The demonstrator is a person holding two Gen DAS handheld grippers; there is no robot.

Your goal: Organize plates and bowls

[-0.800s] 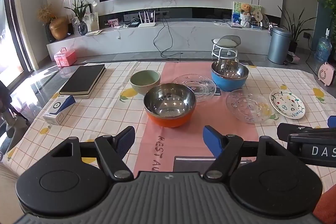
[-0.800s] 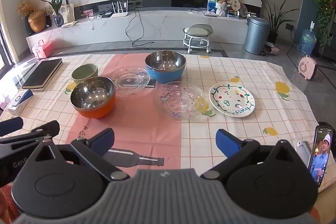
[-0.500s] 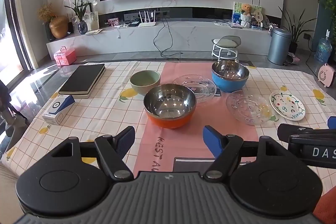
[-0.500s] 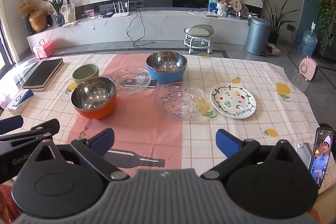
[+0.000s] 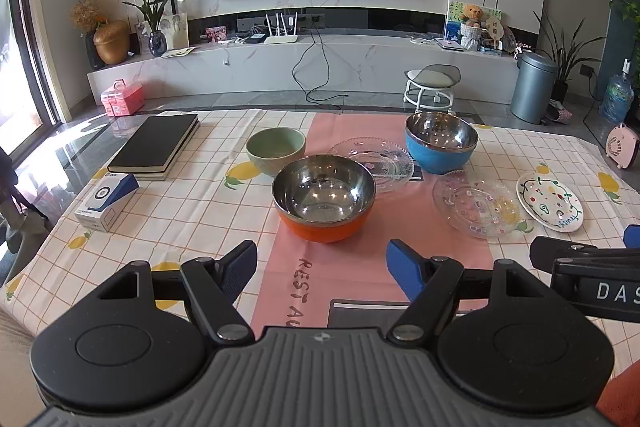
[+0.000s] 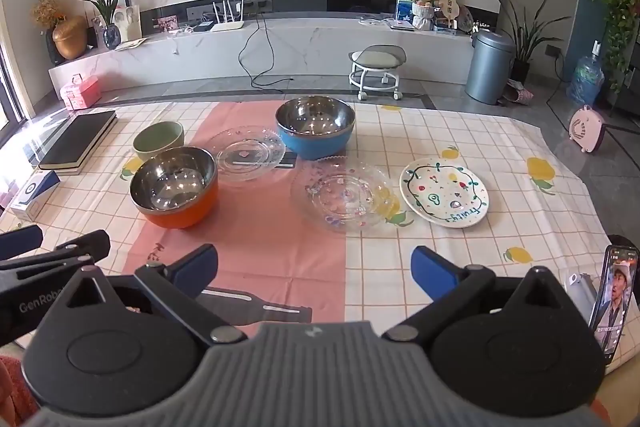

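On the table, black book (image 5: 154,146) and phone (image 6: 614,297) at the edges, both grippers' fingers wide, empty.

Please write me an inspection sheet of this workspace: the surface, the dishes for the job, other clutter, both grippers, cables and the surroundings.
Surface: checked lemon-print tablecloth with a pink centre panel.
Job's things: orange-sided steel bowl, blue-sided steel bowl, pale green ceramic bowl, far clear glass plate, near clear glass plate with coloured dots, white painted plate; all separate, none stacked.
Clutter: black notebook, blue-and-white box, phone standing upright with its screen lit.
Grippers: left gripper and right gripper open, fingers empty, above the table's near edge.
Cables: black cable hanging from the TV shelf to the floor.
Surroundings: wall television, plants, stool, grey bin.
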